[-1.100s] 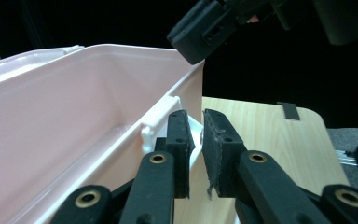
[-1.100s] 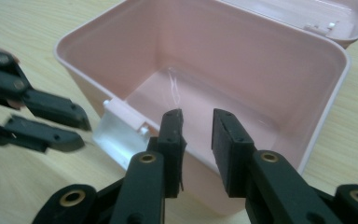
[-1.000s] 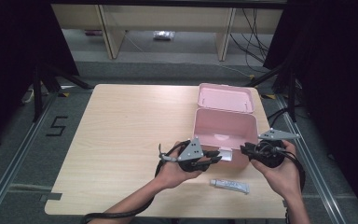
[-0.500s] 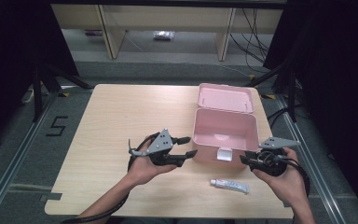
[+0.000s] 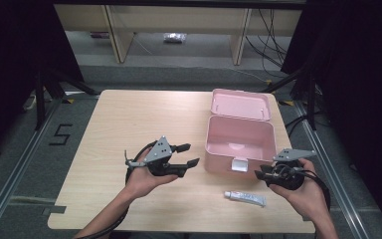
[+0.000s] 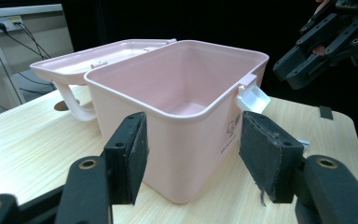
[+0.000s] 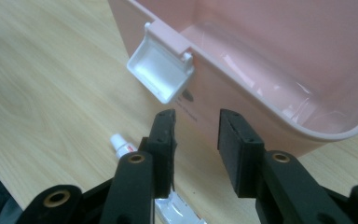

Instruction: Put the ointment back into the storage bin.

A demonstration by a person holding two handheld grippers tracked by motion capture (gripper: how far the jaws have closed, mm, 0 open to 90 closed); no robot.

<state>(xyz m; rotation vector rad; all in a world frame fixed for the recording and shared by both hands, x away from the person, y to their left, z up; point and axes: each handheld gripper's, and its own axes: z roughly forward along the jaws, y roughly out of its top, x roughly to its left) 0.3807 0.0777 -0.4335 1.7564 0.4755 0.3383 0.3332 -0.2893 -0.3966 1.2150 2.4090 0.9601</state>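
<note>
An open pink plastic box [image 5: 238,142] stands on the right half of the wooden table [image 5: 129,124], its lid [image 5: 240,103] folded back and its white latch [image 5: 238,165] hanging at the front. A small white tube [image 5: 245,198] lies in front of the box. My left gripper [image 5: 186,155] is held left of the box, pointing at it, apart from it. Its jaws have just been opening and nothing is between them [image 6: 196,158]. My right gripper [image 5: 261,174] hovers at the box's front right corner, above the tube [image 7: 126,147]. Its jaws have also just been opening, with nothing between them [image 7: 198,144].
The box's inside [image 6: 182,84] looks bare. The right gripper [image 6: 326,42] shows beyond the box in the left gripper view. Shelving and cables [image 5: 174,37] stand on the floor behind the table. Dark curtains flank both sides.
My left gripper has drawn back to the left, away from the box front, and its jaws have spread. The right gripper's jaws have spread too, and it has backed off slightly.
</note>
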